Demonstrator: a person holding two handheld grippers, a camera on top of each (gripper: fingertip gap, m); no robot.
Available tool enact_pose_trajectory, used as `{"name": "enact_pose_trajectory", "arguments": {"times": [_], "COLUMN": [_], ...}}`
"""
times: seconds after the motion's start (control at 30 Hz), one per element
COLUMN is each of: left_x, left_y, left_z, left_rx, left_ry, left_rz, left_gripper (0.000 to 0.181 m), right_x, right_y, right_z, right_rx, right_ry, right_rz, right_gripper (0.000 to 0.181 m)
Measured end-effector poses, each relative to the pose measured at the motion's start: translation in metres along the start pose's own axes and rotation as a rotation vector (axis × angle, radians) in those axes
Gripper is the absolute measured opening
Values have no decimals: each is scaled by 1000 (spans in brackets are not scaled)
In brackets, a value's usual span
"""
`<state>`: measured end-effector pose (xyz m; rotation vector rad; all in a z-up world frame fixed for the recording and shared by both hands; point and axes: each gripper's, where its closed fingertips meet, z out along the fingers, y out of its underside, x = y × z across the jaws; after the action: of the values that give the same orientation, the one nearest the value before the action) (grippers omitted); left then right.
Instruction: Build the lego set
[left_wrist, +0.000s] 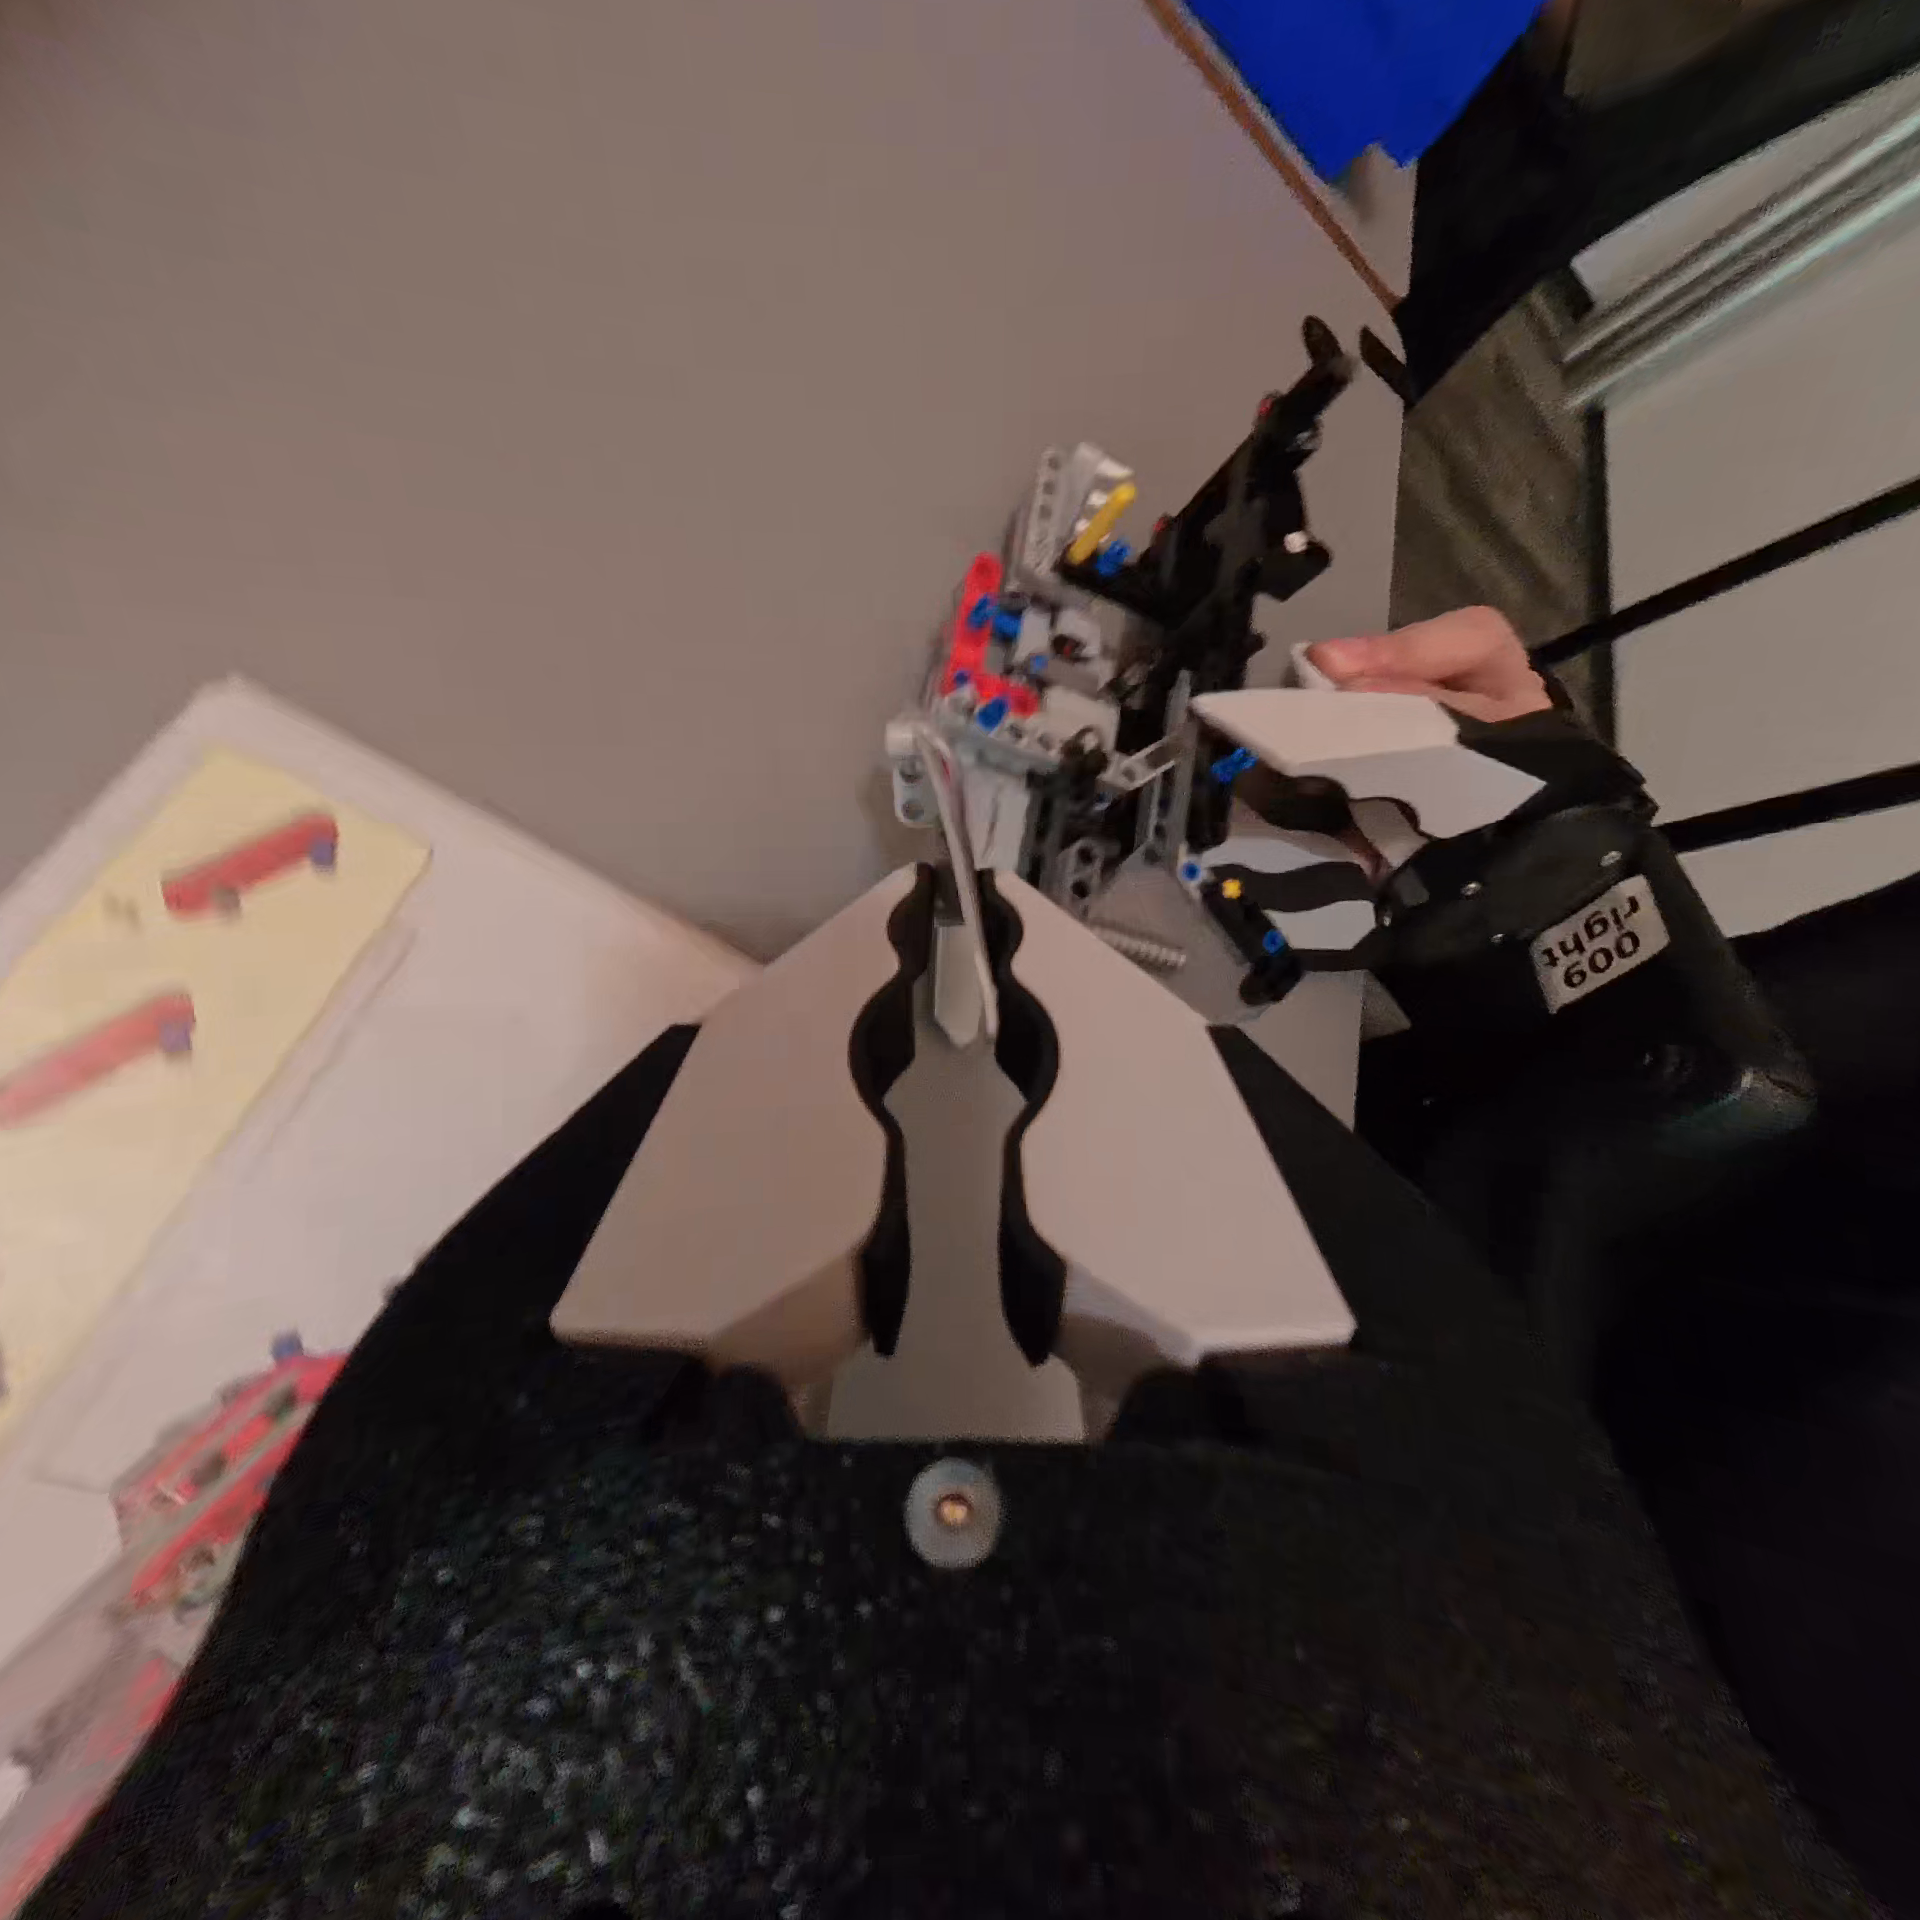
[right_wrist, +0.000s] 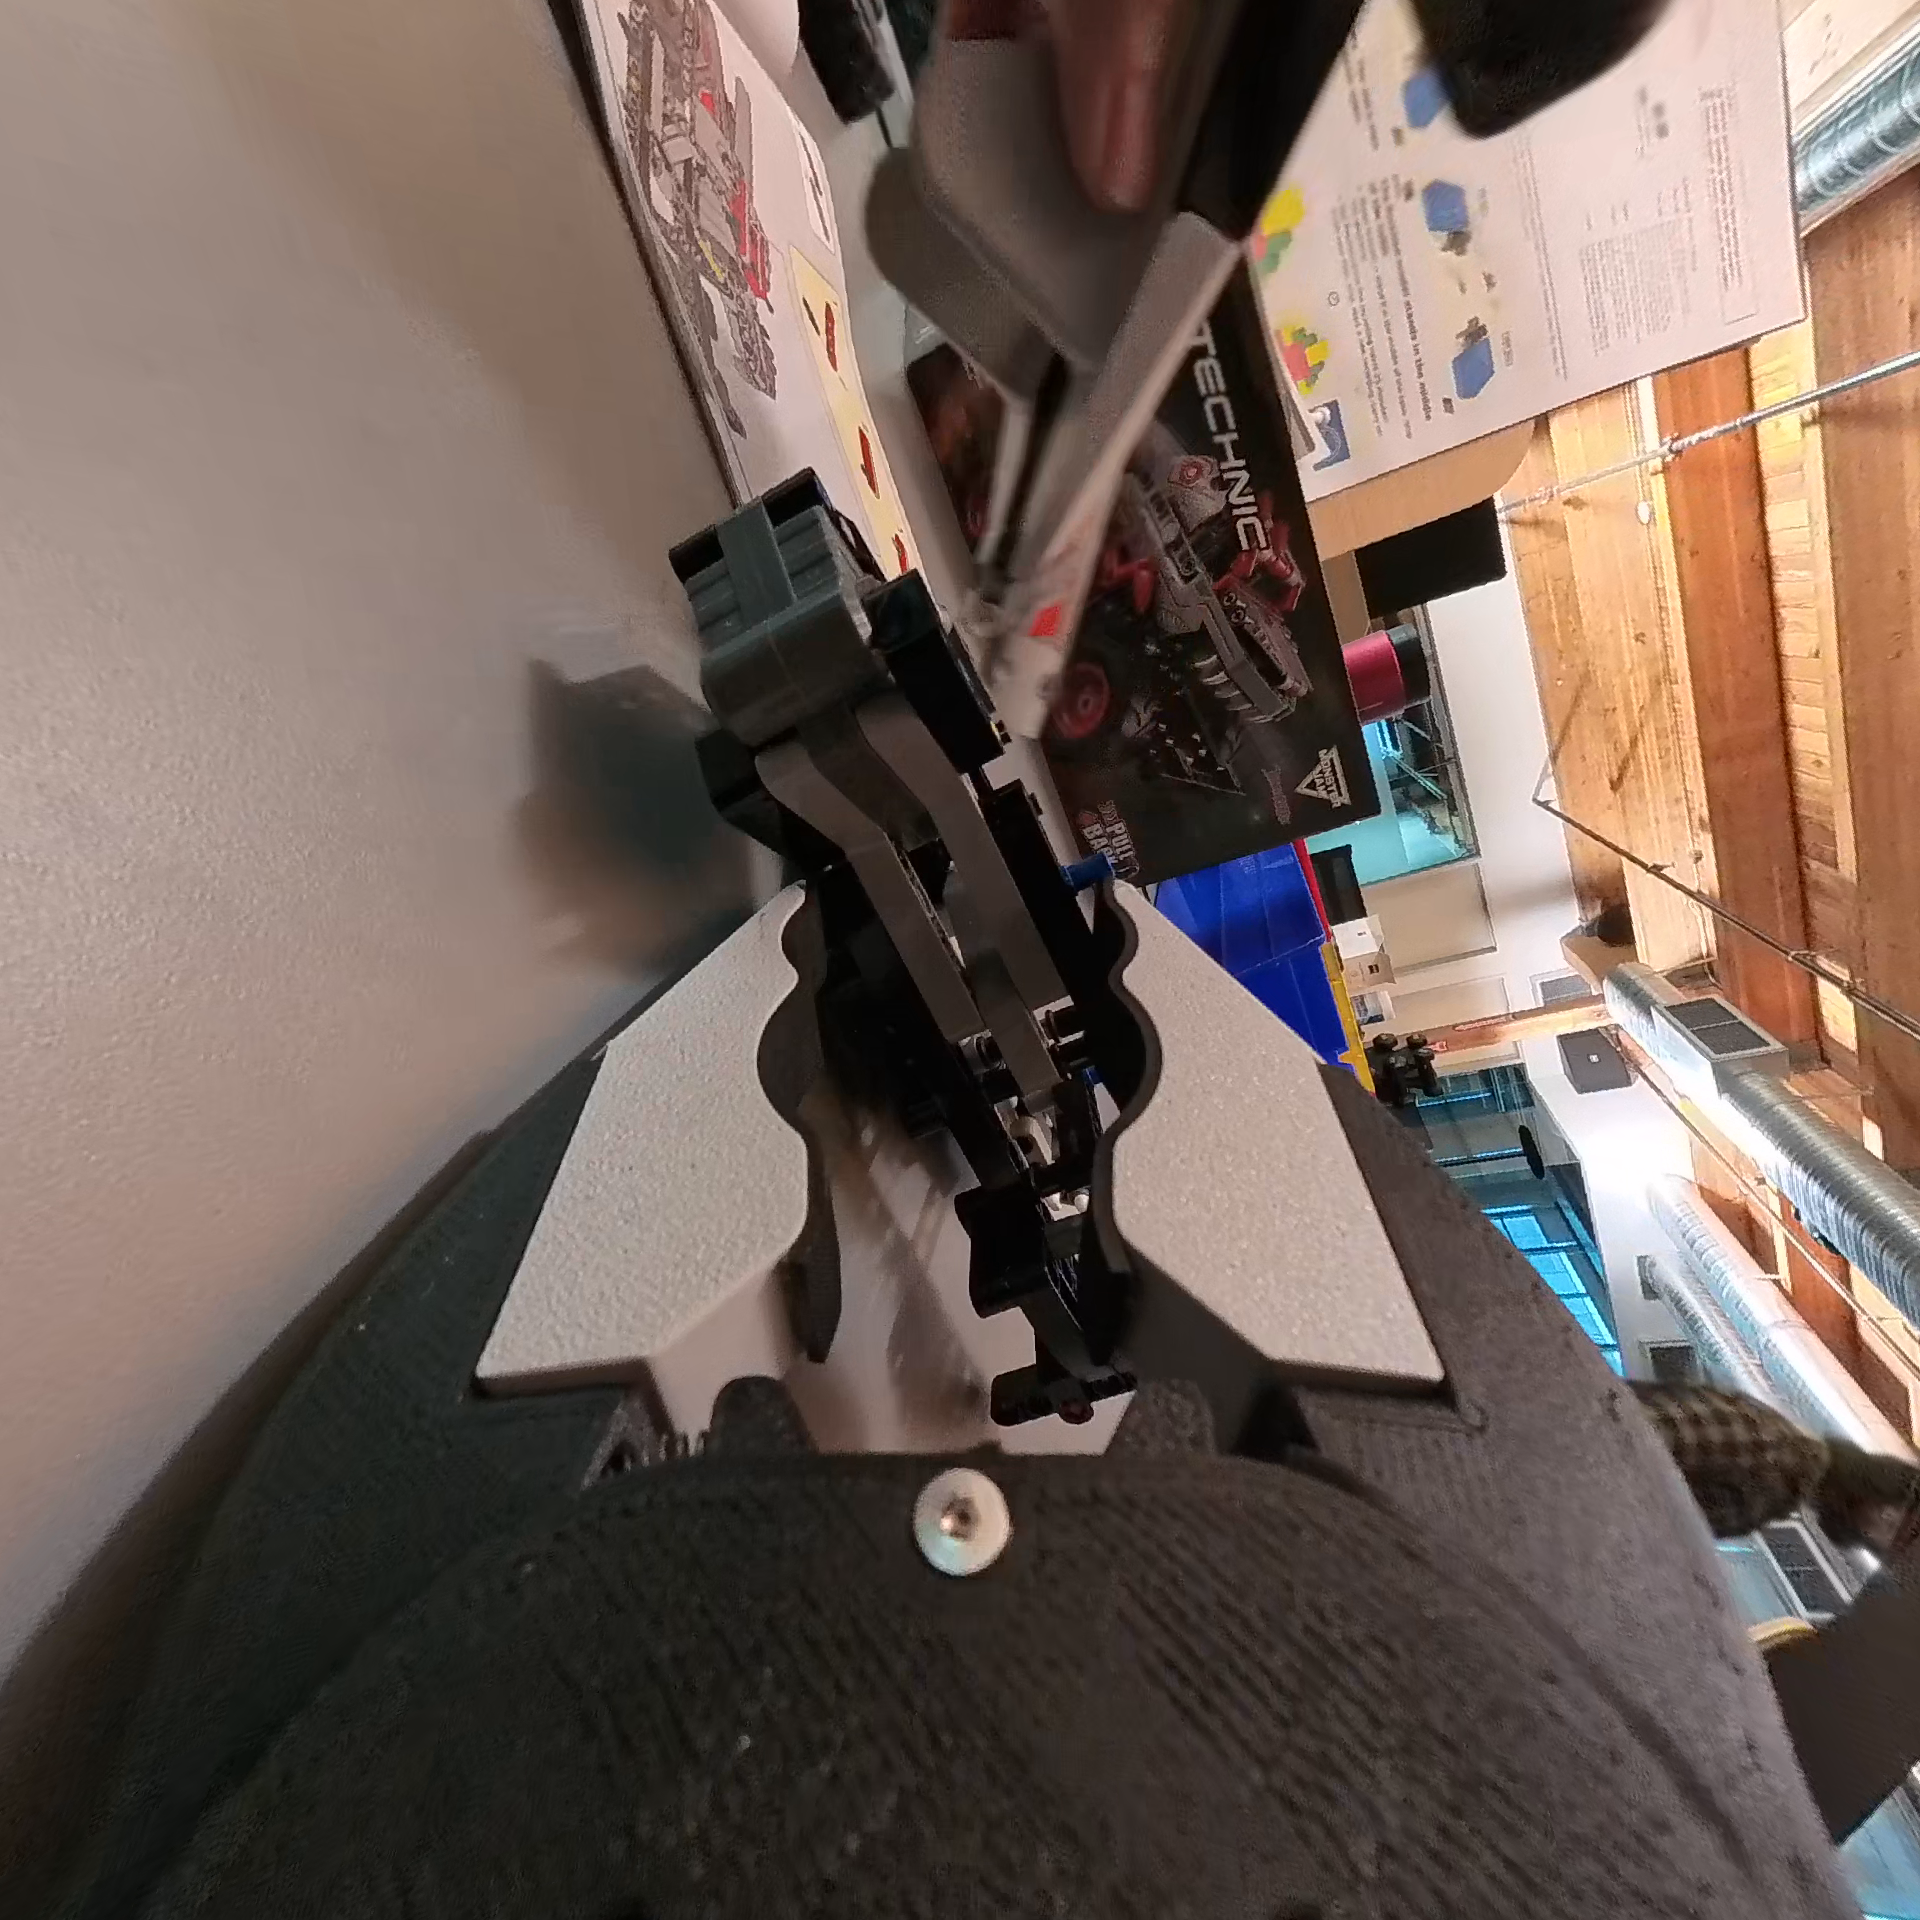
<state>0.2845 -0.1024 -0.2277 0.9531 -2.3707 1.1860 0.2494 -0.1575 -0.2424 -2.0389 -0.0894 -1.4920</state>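
The half-built lego model (left_wrist: 1101, 665) is grey and black with red, blue and yellow parts, and is held up over the grey table (left_wrist: 520, 416). My left gripper (left_wrist: 956, 883) is shut on a thin white panel piece (left_wrist: 961, 977) at the model's near white end. My right gripper (left_wrist: 1226, 800) grips the model's black side from the right. In the right wrist view, my right gripper (right_wrist: 956, 914) is shut on the model's black and grey body (right_wrist: 821, 665). The left gripper (right_wrist: 997, 582) comes in from above, pinching the white piece (right_wrist: 1034, 634).
The open instruction booklet (left_wrist: 208, 987) lies at the left, with loose red parts (left_wrist: 218, 1475) beside it. The dark lego box (right_wrist: 1226, 623) stands behind the model, with a blue bin (right_wrist: 1257, 935) and a printed sheet (right_wrist: 1558, 208) nearby. A hand (left_wrist: 1434, 655) holds the right gripper. The grippers' ends are close to 8 cm from one another.
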Motion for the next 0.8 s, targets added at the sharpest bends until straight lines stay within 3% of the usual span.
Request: {"name": "enact_pose_trajectory", "arguments": {"times": [0.1, 0.17, 0.3, 0.37, 0.43, 0.5, 0.67, 0.73, 0.8], "left_x": [-12, -20, -36, -52, -66, -70, -48, -50, -56], "left_y": [23, 35, 52, 62, 70, 65, 35, 36, 40], "left_z": [3, 4, -9, -28, -50, -59, -26, -18, -12], "left_rx": [-43, -85, -188, -295, -418, -462, -375, -425, -493], "left_ry": [11, -42, -215, -379, -538, -615, -357, -262, -235], "left_rz": [-88, -77, 88, 187, 303, 410, 526, 574, 614], "left_gripper": [12, 33, 40, 44, 44, 32, 28, 40, 38], "right_x": [0, 0, 0, 0, 0, 0, 1, 1, 1], "right_y": [0, 0, 0, 0, 0, 0, 0, 0, 0], "right_z": [0, 0, 0, 0, 0, 0, 0, 0, 0], "right_rx": [0, 1, 1, 0, 1, 0, 1, 0, 1], "right_ry": [0, -1, -1, 0, -1, 0, 0, 0, 0], "right_rz": [0, 3, 3, 1, 2, 1, 2, 2, 4], "right_gripper": [51, 51, 51, 51, 51, 51, 51, 51, 51]}}
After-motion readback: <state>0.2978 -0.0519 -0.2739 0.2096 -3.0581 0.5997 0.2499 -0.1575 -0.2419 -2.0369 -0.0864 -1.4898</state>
